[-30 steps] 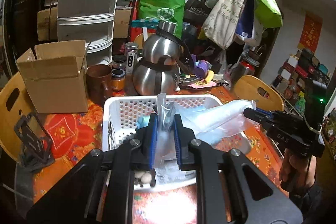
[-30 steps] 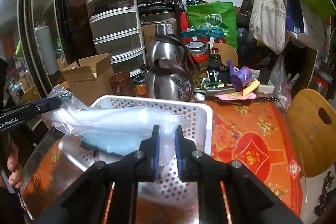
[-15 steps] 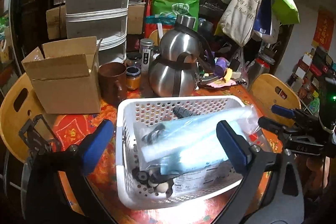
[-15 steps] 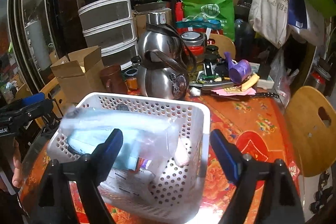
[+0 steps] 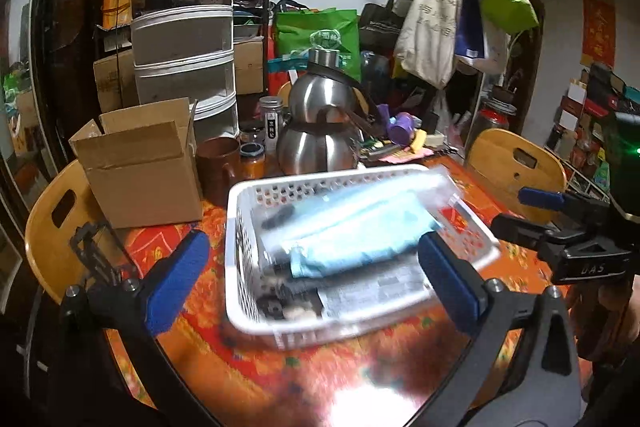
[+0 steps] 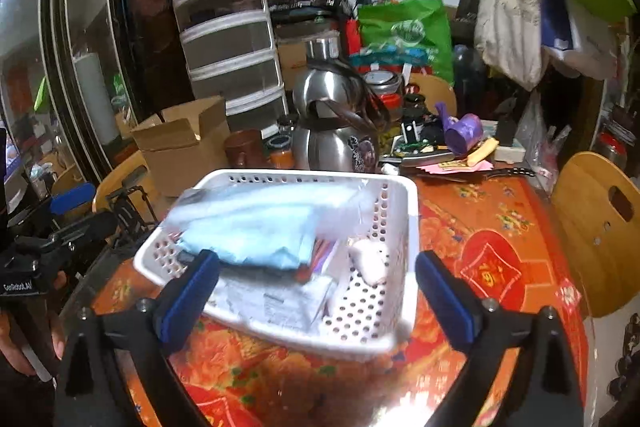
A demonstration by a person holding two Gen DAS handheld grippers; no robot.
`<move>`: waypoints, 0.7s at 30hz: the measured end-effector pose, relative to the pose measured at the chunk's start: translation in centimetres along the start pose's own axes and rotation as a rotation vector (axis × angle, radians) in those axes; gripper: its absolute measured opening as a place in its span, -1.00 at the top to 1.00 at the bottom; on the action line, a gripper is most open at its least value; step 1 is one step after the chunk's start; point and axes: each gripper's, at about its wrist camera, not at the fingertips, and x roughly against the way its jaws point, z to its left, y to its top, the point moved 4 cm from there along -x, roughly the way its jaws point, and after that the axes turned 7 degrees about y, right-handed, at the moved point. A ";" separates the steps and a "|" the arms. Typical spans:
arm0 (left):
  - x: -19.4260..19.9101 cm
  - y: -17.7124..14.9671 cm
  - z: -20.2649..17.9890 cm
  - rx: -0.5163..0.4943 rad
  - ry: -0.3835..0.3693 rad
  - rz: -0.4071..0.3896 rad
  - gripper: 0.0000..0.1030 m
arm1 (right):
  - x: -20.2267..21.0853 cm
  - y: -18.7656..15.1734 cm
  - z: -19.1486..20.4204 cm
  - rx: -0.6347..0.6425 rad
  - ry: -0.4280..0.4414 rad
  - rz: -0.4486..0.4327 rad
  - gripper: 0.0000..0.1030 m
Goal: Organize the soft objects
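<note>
One white perforated basket (image 5: 240, 247) stands on the orange-red patterned table (image 5: 320, 379). Inside it lies one clear plastic bag with pale blue soft material (image 5: 352, 231), placed across the basket from 8 o'clock to 2 o'clock in the left wrist view. Under this bag there is printed paper packaging (image 5: 372, 291) and some small dark and white items at 7 o'clock, too blurred to name.

The left gripper (image 5: 316, 279) has its two blue pads wide apart and holds nothing; the basket is seen between them. The right gripper (image 6: 316, 291) also has its fingers spread wide and empty, just in front of the basket.

At 10 o'clock from the basket stands one open cardboard box (image 5: 140, 167); I cannot tell its contents. Behind the basket at 12 o'clock are one brown mug (image 5: 218, 167) and one steel kettle (image 5: 320, 131).
</note>
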 end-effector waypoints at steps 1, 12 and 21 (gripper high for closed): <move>0.8 -0.4 -0.1 -0.002 0.001 0.003 -1.00 | 0.6 -0.5 0.3 -0.002 -0.003 -0.013 -0.98; 14.7 -9.1 -1.2 0.027 -0.014 0.030 -1.00 | 12.1 -9.0 6.3 0.103 -0.231 -0.138 -0.98; 24.5 -13.3 -4.0 0.030 -0.041 -0.018 -1.00 | 19.9 -14.6 12.0 0.064 -0.251 -0.189 -0.99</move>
